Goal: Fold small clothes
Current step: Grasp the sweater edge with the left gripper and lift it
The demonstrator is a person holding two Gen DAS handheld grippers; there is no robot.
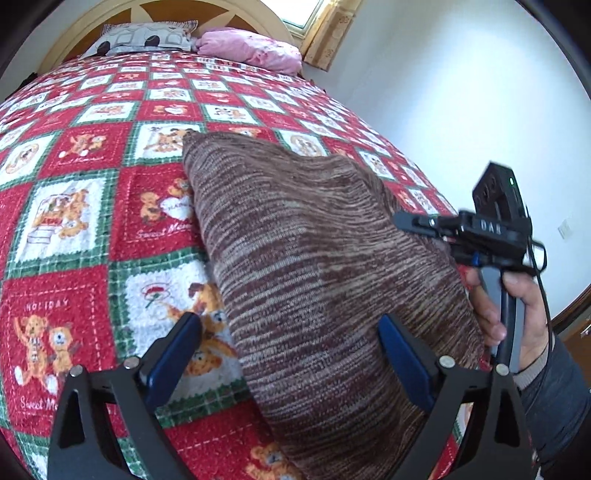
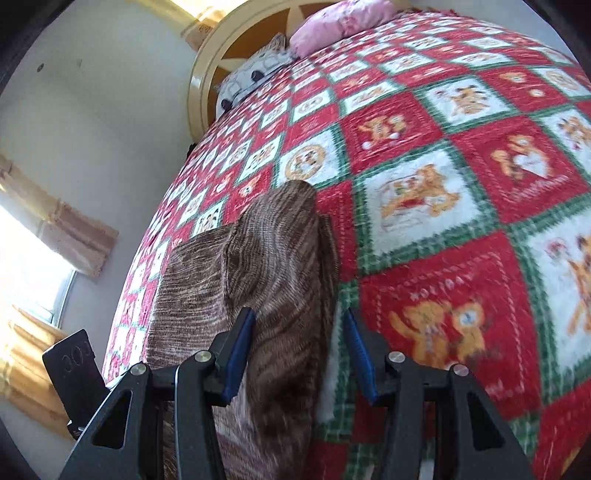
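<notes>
A brown striped knit garment lies on the bed, partly folded, with one edge raised. In the left wrist view my left gripper is open, its blue pads spread wide over the garment's near end. My right gripper shows at the right, its black tip at the garment's right edge, held by a hand. In the right wrist view my right gripper is open, its blue pads standing either side of a raised fold of the garment without pressing it.
A red, white and green bear-print blanket covers the bed. A grey patterned pillow and a pink pillow lie by the rounded headboard. White wall stands right of the bed; a curtained window is on the other side.
</notes>
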